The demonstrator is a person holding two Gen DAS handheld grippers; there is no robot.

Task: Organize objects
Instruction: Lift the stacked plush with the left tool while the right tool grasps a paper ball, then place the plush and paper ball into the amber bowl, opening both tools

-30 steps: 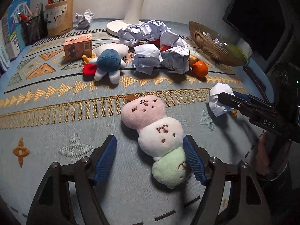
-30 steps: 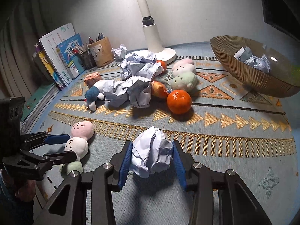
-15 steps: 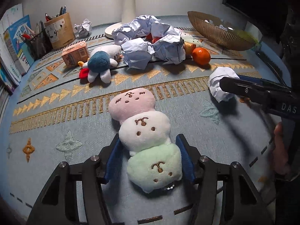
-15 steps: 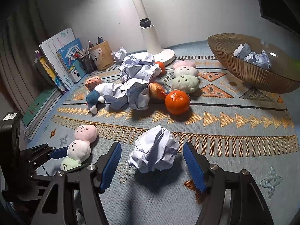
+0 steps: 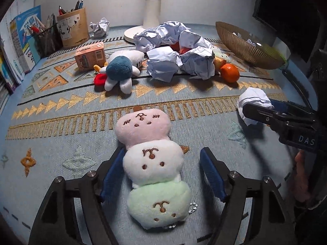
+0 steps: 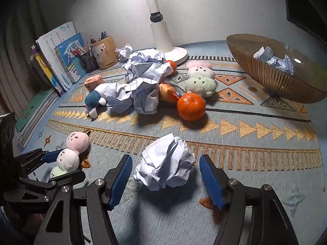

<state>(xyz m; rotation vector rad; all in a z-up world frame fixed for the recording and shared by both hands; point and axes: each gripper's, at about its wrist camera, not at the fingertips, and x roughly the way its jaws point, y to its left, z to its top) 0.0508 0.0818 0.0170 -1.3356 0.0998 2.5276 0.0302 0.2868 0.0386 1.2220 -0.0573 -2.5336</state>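
The three-ball plush point(image 5: 152, 164) (pink, white, green) lies flat on the patterned cloth of the table point(image 5: 61, 138), lengthwise between the fingers of the left hand-held gripper point(image 5: 161, 175); its jaws have just been opening, blue pads apart w/ the white middle ball between them, left pad about at the plush, right pad clear of it; nothing gripped. The crumpled paper ball point(image 6: 165, 164) sits on the cloth between the fingers of the right hand-held gripper point(image 6: 165, 180); jaws have just been opening, a gap on each side, not gripped. Behind it: an orange point(image 6: 191, 107), a heap of crumpled sheets point(image 6: 146, 81) w/ a blue-and-white plush point(image 6: 95, 102) at its left, a second three-ball plush point(image 6: 200, 76); far right a woven bowl point(image 6: 271, 77) holding paper wads; at the back a white lamp base point(image 6: 177, 54), a pen cup point(image 6: 104, 52), books point(image 6: 61, 55) leaning at left.
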